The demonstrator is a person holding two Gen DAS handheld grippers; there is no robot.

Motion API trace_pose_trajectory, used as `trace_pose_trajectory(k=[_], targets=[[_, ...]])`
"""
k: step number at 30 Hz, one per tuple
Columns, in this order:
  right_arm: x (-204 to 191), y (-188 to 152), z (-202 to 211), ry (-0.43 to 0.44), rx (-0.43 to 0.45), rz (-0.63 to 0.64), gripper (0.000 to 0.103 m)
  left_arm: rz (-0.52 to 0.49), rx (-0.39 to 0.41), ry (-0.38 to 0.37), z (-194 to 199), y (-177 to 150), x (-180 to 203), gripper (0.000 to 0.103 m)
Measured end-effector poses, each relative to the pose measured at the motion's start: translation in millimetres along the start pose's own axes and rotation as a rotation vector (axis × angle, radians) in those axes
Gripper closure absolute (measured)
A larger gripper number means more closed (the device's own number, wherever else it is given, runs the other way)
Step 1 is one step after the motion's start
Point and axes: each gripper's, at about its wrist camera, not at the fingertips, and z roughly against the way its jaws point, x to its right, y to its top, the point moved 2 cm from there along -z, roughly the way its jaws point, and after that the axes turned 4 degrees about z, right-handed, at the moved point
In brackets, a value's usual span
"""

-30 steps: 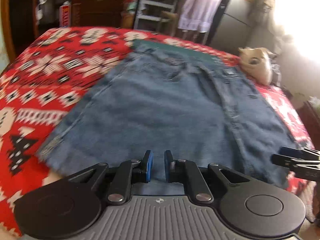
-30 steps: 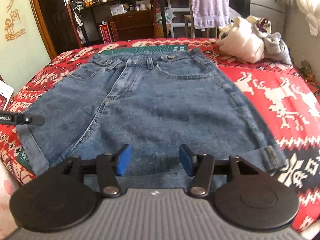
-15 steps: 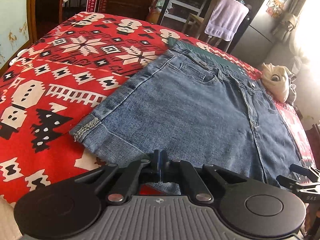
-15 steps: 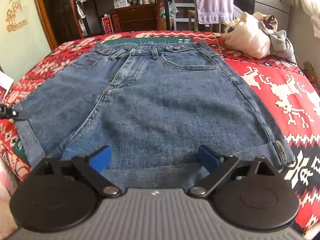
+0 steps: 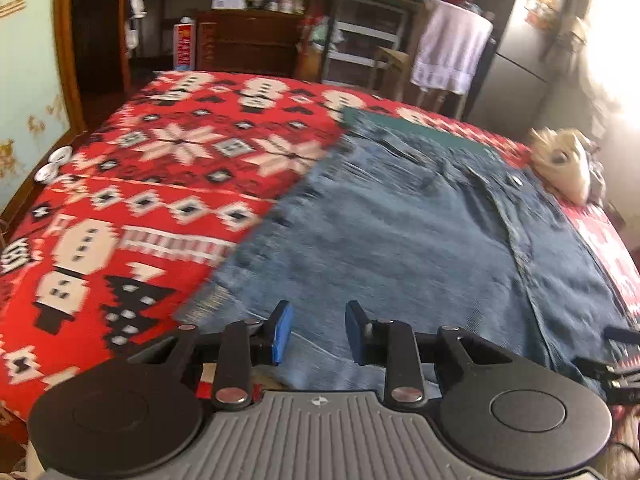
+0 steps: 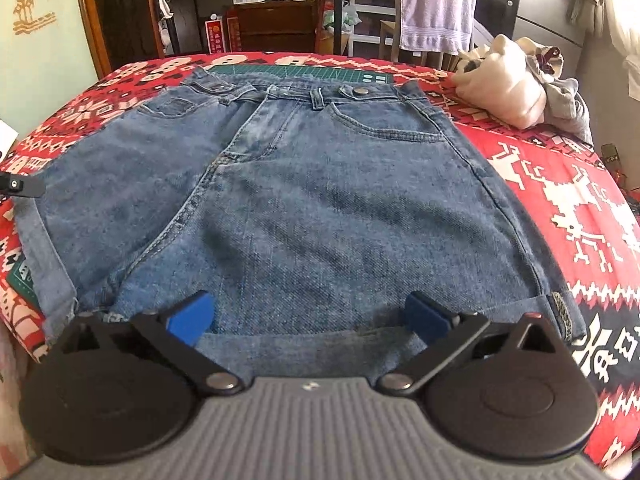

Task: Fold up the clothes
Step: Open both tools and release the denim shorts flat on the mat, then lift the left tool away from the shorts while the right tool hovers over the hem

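Blue denim shorts (image 6: 320, 200) lie flat on the red patterned bed cover (image 6: 560, 184), waistband at the far side and hems nearest me. My right gripper (image 6: 308, 318) hovers over the near hem of the right leg, open wide, nothing between its blue pads (image 6: 190, 316). In the left wrist view the shorts (image 5: 400, 248) are blurred. My left gripper (image 5: 318, 332) sits over the left leg's near hem; its jaws are opening, the denim lies under the gap and the pads press on nothing. Each gripper's tip shows at the edge of the other view.
A cream cloth heap (image 6: 508, 84) rests on the bed's far right. A green cutting mat (image 6: 300, 70) pokes out beyond the waistband. Behind the bed stand a chair with a pale towel (image 6: 436, 4) and cluttered shelves. Two small white objects (image 5: 52, 164) lie at the left bed edge.
The left jaws closed fully at the left leg's hem, then parted again, and the left view swung. The right jaws spread from partly open to wide open. The shorts stay flat.
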Motion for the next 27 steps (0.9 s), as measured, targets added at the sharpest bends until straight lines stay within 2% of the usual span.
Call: trace_pose_trajectory(k=[4,6,7,11,14,17,23,26,27], targets=[[1.2,0.5,-1.4,0.009,0.008,0.008,0.000,0.119,-0.016,-0.010,-5.4,7.2,-31.1,0.083],[0.6,0.3,-1.6,0.006,0.011,0.009,0.000,0.177,-0.032,-0.024,-10.1,7.5,-44.0,0.091],[0.8,0.3,-1.7,0.006,0.013,0.009,0.000,0.196,-0.039,-0.025,-11.5,6.8,-48.4,0.099],[0.9,-0.6,-2.5,0.006,0.034,0.012,0.000,0.248,-0.040,-0.046,-11.6,1.6,-56.4,0.100],[0.5,-1.0,-2.9,0.004,0.041,0.013,0.000,0.230,-0.048,-0.011,-8.3,1.5,-51.4,0.101],[0.5,0.1,-3.5,0.006,0.036,0.016,0.000,0.203,-0.039,-0.019,-2.9,5.3,-42.9,0.099],[-1.1,5.3,4.0,-0.064,0.074,0.048,0.001,0.181,-0.019,-0.100,-12.6,36.1,-27.4,0.099],[4.3,14.1,8.5,-0.068,0.094,0.026,0.013,0.207,-0.031,-0.142,-30.9,54.9,-23.5,0.099],[9.8,17.6,7.6,-0.064,0.086,-0.003,0.020,0.231,-0.038,-0.155,-39.0,61.1,-24.3,0.099]])
